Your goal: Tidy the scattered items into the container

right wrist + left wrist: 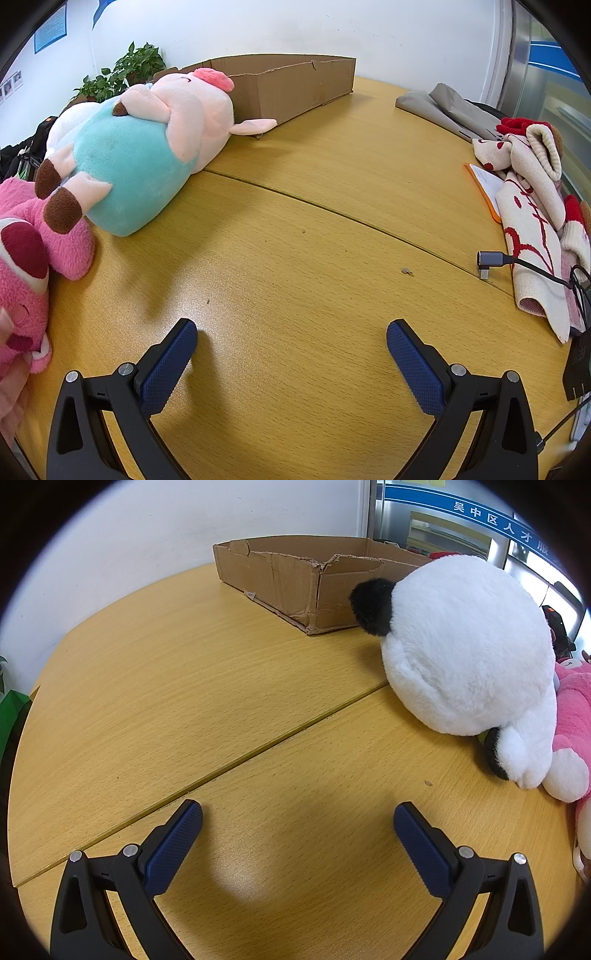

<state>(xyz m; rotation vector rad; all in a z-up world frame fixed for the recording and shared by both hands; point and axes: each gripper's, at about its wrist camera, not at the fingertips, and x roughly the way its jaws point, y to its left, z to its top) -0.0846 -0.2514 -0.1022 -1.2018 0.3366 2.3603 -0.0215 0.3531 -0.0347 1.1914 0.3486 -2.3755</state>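
Note:
A low open cardboard box (295, 579) stands at the back of the wooden table; it also shows in the right wrist view (295, 85). A white panda plush (469, 646) lies in front of the box at the right, with a pink plush (572, 716) beside it. In the right wrist view a pig plush in teal (147, 147) lies at the left near the box, and the pink plush (33, 251) lies nearer. My left gripper (297, 821) is open and empty above the table. My right gripper (291, 339) is open and empty too.
A cream and red knitted cloth (532, 206), a grey cable plug (491, 260) and a grey folded cloth (443, 107) lie at the table's right. A potted plant (125, 74) stands behind the plushes. A seam (221, 764) runs across the table.

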